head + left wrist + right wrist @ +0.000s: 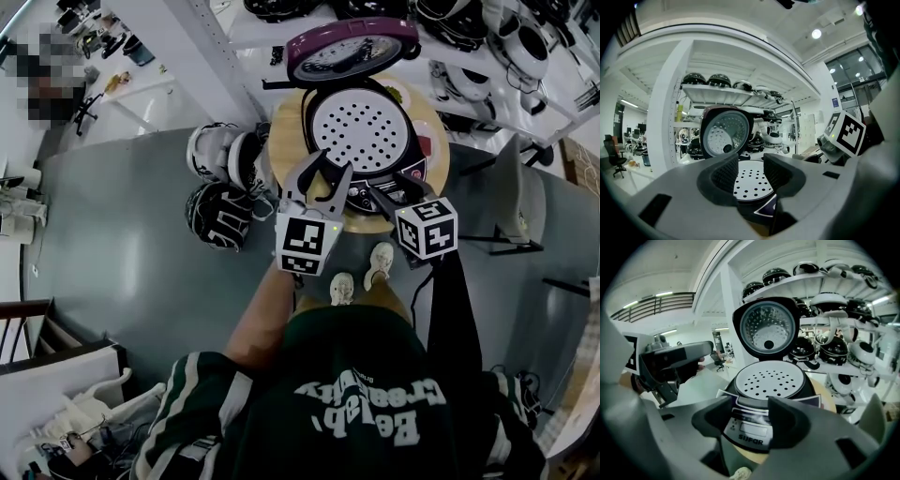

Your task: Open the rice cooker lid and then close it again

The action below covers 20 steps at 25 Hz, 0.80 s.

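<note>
- Grey floor [122,244] spreads under a small round wooden bench [282,155]. White shelves [548,98] on its far side are loaded with rounded black and white appliances.
- Two more rounded black and white items [220,187] lie on the floor just left of the bench.
- On the bench sits the cooker [366,131]. It takes up most of the top, and its front panel faces the near side.
- Its lid [352,45] stands raised at the far side, fully open, with its silvery dimpled inner face turned toward the near side.
- Across the open body lies a white plate [769,377] dotted with holes.
- At the cooker's near left edge the left gripper [330,164] is held about level. Its jaws are spread with nothing between them. Only the plate and the cooker's dark rim show through the gap, and the pads touch nothing.
- At the near right the right gripper [387,185] tilts downward over the front panel. Its jaws are also spread. The panel with its small display shows in the gap, but the pads do not press on it.
- Both grippers sit side by side, near each other but apart, each with its marker cube [427,228] on top.
- A person in a dark green top with white stripes holds them. Pale shoes [361,277] rest on the floor on the near side of the bench.
</note>
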### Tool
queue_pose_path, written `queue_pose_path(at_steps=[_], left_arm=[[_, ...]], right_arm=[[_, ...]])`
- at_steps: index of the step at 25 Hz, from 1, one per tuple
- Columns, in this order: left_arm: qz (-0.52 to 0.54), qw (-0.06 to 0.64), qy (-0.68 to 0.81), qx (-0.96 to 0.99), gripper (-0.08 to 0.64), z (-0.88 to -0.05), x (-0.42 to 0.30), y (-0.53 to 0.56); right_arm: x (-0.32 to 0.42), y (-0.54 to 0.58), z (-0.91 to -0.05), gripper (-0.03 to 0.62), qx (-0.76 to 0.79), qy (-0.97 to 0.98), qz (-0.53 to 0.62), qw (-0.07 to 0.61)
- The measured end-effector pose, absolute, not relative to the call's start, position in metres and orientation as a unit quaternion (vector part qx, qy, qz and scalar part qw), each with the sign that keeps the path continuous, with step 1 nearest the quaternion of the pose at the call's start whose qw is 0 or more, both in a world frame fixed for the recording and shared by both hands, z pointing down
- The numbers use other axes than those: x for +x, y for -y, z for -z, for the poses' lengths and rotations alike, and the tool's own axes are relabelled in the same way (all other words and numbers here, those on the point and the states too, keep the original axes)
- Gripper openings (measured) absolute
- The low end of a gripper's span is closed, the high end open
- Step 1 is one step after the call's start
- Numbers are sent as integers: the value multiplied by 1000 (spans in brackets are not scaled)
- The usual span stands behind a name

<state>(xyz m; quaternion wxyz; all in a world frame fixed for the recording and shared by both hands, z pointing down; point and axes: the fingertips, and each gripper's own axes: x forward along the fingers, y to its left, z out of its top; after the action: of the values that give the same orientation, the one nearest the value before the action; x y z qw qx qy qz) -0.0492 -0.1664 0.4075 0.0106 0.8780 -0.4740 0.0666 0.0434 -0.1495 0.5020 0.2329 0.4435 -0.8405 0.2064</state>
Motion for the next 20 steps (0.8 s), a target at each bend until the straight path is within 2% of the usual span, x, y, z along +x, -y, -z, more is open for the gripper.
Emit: queue_pose_path(at_steps=[13,17,20], left_arm=[[-66,23,478,876,156,-415,-50,178],[-71,24,480,874,168,-415,-53,183],[-85,10,486,870,183,-413,-55,190]], right_arm=[[47,155,-498,207,454,841,-206,211],[45,153,-496,242,425,852,-234,196],[52,158,-489,242,406,863,-239,184]])
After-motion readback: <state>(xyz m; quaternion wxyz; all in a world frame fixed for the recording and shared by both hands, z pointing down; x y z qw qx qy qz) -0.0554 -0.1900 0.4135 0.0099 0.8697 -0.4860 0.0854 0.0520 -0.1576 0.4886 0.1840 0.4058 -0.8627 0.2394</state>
